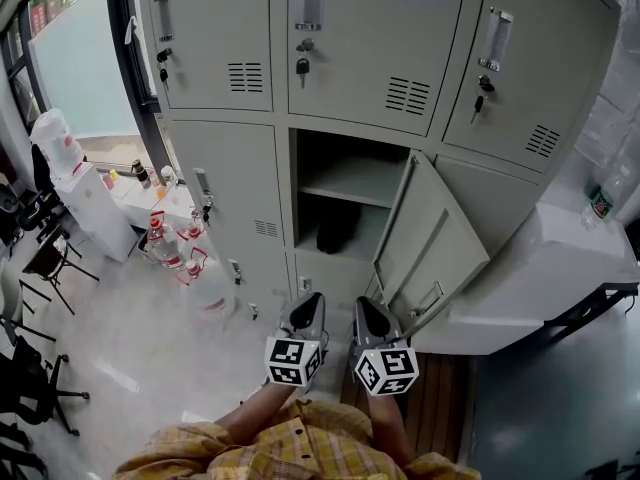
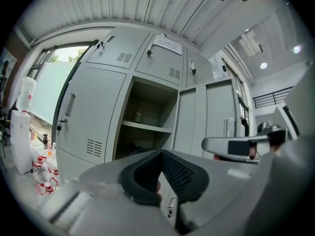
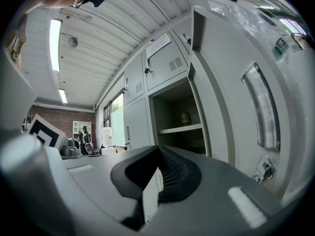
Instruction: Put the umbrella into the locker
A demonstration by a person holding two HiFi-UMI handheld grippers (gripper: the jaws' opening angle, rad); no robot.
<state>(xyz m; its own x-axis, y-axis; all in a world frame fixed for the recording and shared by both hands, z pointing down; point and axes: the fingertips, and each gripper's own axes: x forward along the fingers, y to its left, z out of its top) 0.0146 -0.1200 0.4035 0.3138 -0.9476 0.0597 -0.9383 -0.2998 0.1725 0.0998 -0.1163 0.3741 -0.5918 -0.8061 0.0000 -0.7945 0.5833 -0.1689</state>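
Claws both shut, empty: left claw [image 1: 304, 308], right claw [image 1: 369, 311]. Umbrella [image 1: 338, 230] lies inside open locker [image 1: 350, 180].

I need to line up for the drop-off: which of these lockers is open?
The centre locker in the second row down: its door hangs open to the right, showing a shelf. The other doors in view are shut.

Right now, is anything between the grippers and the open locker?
Nothing visible does. The door stands aside, clear of the open locker. The left gripper and right gripper are shut, empty; a dark thing lies inside.
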